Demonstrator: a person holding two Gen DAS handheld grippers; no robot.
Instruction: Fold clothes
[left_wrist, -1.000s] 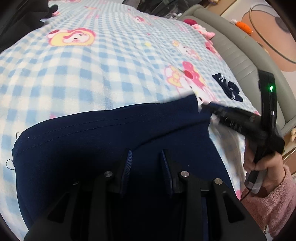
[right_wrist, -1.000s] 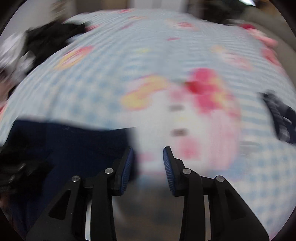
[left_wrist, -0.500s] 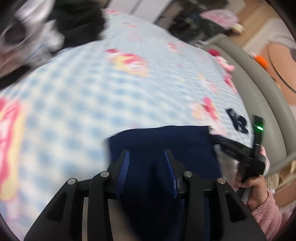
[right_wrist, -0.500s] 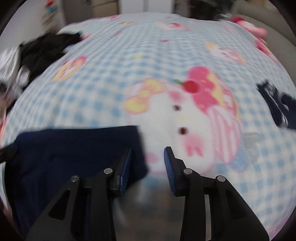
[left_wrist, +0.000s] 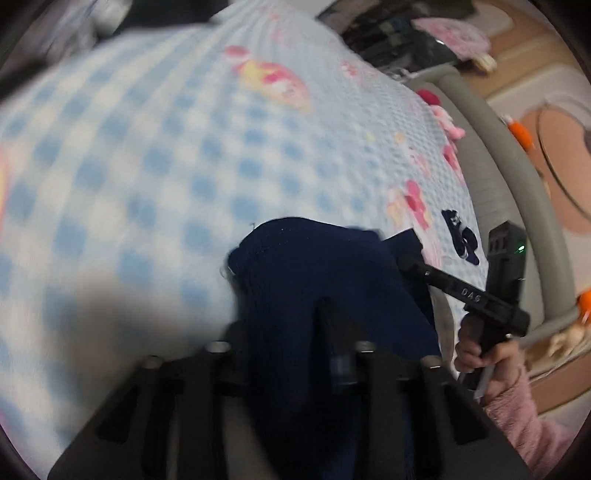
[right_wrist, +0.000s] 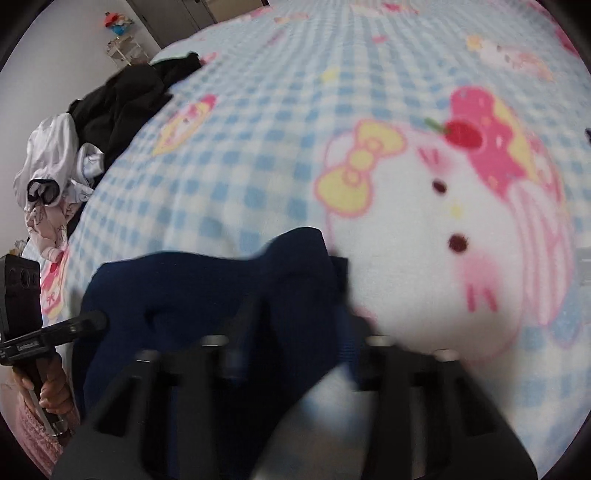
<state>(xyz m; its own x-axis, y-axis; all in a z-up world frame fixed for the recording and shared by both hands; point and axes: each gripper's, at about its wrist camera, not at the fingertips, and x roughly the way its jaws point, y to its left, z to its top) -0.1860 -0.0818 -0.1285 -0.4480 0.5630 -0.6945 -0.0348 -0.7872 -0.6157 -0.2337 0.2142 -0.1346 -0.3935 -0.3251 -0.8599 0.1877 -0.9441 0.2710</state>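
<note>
The left gripper (left_wrist: 291, 332) and the right gripper (right_wrist: 295, 328) are each clenched on the navy garment (left_wrist: 314, 266), which bunches up between the fingers at the near edge of the blue checked cartoon blanket (right_wrist: 258, 129). A pile of black and white clothes (right_wrist: 92, 122) lies far left.
</note>
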